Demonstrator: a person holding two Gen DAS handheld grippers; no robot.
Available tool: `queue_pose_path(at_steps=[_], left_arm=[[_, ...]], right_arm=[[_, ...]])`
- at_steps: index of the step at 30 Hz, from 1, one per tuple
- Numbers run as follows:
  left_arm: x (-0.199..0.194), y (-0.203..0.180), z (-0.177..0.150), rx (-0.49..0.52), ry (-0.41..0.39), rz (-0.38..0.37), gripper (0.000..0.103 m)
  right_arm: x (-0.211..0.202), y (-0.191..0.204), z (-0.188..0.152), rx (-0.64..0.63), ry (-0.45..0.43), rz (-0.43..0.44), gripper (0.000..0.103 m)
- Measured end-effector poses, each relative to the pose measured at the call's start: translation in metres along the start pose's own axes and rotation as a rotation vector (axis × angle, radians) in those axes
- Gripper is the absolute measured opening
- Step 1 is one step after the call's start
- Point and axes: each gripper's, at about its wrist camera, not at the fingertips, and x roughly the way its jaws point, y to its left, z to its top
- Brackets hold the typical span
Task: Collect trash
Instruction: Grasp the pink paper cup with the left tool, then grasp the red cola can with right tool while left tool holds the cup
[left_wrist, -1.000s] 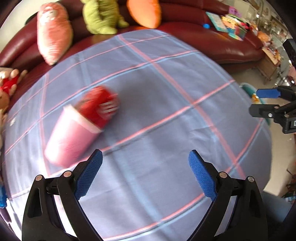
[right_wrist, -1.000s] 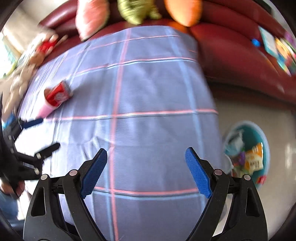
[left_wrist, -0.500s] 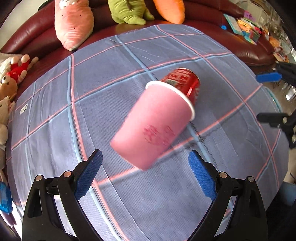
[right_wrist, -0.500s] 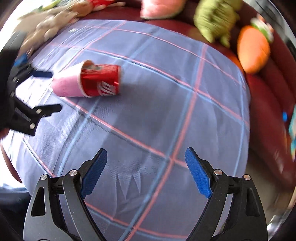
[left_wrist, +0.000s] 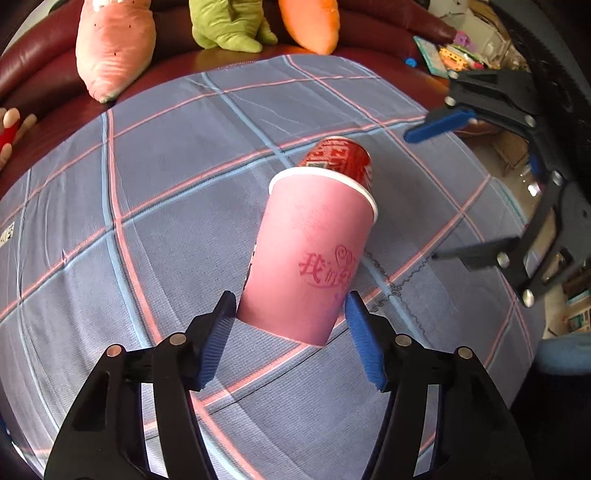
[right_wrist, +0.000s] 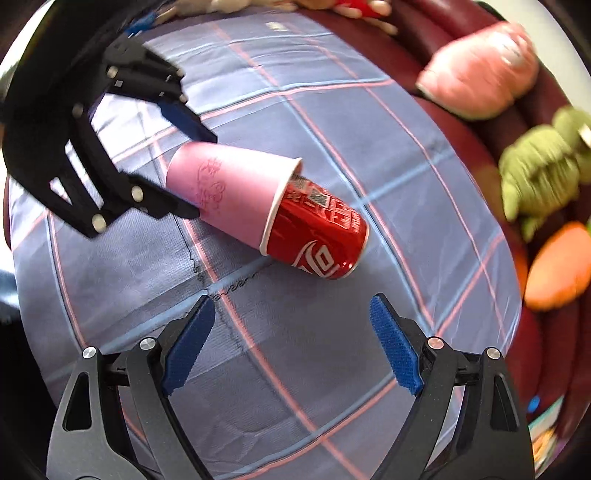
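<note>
Pink paper cup (left_wrist: 310, 258) lies on the tablecloth (left_wrist: 166, 177), red can (right_wrist: 325, 232) in its mouth; our left gripper (left_wrist: 291, 332) has just closed onto its crushable base, right gripper (right_wrist: 291, 350) gapes empty.

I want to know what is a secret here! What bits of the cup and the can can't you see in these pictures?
- Red can: its bottom part sits inside the pink cup, hidden in both views.
- Can's open end: faces away, both views.
- Cup's base: in the left wrist view, it lies behind the left gripper; whether the pads touch it is unclear.
- Plush toys: blurred, right wrist view.
</note>
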Motion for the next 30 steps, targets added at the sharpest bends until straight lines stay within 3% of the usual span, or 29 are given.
queue_pose_path(at_steps=[4,8,11,13,14,15,24,30], left_arm=[[0.000,0.004,0.002,-0.015,0.021,-0.031,0.066],[0.002,-0.005,0.018,0.015,0.005,-0.011,0.088],[0.019,-0.008,0.030,0.023,0.048,-0.002,0.088],[0.029,-0.014,0.030,0.048,0.068,0.003,0.081],[0.032,-0.019,0.026,0.071,0.073,-0.009,0.065],[0.031,-0.021,0.024,0.070,0.070,-0.013,0.063],[-0.009,-0.022,-0.020,0.014,0.032,-0.051,0.061],[-0.011,-0.013,-0.047,-0.077,0.043,-0.014,0.062]], right_arm=[[0.003,-0.021,0.003,0.020,-0.003,0.014,0.082],[0.003,-0.032,-0.006,0.073,-0.023,0.038,0.082],[0.003,-0.034,-0.013,0.075,-0.023,0.033,0.082],[0.001,-0.034,-0.017,0.067,-0.025,0.032,0.082],[-0.001,-0.034,-0.018,0.068,-0.029,0.034,0.082],[-0.002,-0.035,-0.019,0.070,-0.033,0.037,0.082],[-0.014,-0.022,-0.027,0.162,-0.070,0.066,0.082],[-0.021,-0.018,-0.028,0.350,-0.046,0.082,0.082]])
